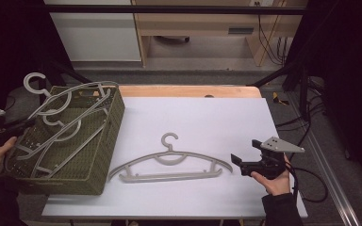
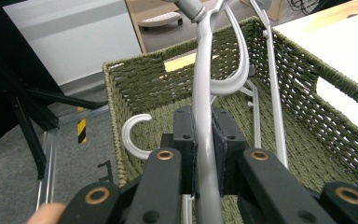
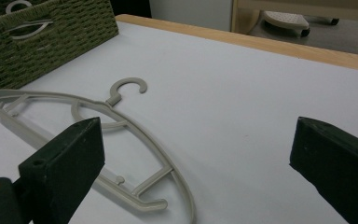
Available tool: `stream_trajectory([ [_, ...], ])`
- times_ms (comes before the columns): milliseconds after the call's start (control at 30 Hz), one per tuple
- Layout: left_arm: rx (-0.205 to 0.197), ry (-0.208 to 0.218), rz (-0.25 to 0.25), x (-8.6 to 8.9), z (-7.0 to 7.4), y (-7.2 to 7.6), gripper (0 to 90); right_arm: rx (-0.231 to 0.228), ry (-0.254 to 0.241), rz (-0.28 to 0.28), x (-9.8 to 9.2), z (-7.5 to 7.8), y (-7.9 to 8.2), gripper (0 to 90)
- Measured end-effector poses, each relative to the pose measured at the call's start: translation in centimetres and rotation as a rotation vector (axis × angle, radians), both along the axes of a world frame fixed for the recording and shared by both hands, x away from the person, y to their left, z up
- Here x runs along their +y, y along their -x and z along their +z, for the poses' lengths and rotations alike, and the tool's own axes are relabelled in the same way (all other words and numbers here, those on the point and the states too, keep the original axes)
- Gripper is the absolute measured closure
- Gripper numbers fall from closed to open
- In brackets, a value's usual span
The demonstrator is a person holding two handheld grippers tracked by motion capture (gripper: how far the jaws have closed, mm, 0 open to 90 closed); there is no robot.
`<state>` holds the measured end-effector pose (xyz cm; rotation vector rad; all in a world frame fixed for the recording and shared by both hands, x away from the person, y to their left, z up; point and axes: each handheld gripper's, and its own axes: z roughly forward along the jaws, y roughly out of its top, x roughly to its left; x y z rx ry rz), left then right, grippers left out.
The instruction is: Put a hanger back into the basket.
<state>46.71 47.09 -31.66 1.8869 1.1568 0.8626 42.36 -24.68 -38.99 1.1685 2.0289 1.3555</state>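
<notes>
The left tongs (image 2: 204,154) are clamped on a grey plastic hanger (image 2: 204,93) inside the green woven basket (image 1: 113,127) at the table's (image 1: 207,113) left edge, while the right tongs (image 3: 196,154) gape apart beside a beige plastic hanger (image 1: 169,165) lying mid-table.

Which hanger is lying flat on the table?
The lone hanger on the white table, near the right gripper. The others sit in the green basket.

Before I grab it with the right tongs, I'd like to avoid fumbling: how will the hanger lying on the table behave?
The hanger looks like thin, open-framed plastic, so probably light and fairly stiff. It lies flat on the smooth white table, so it may slide when nudged; it shouldn't roll.
</notes>
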Motion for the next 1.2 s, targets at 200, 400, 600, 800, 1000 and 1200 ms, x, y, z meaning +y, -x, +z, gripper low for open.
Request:
stream_trajectory([
  [200, 0.018, -0.019, 0.011, 0.7, -0.5, 0.2, 81.2, -0.003, 0.005, 0.004, -0.1, 0.0, 0.0, 3.3],
  [400, 0.039, -0.029, 0.020, 0.8, -1.2, -0.1, 81.2, 0.001, 0.004, 0.000, 0.0, 0.0, 0.0, 3.3],
  [600, 0.065, -0.037, 0.020, 0.1, -2.5, -0.7, 81.0, 0.002, 0.001, 0.000, 0.0, 0.0, 0.0, 3.4],
  [800, 0.093, -0.036, 0.013, -1.1, -3.9, -1.2, 80.7, 0.001, 0.003, 0.002, 0.0, 0.0, 0.1, 3.4],
  [1000, 0.118, -0.008, 0.050, -1.1, -4.9, -1.2, 80.8, 0.001, 0.002, 0.002, 0.0, 0.0, 0.0, 3.4],
  [1200, 0.179, -0.035, 0.071, -0.9, -6.0, -1.3, 80.3, 0.002, 0.010, 0.007, 0.0, 0.0, 0.0, 3.4],
])
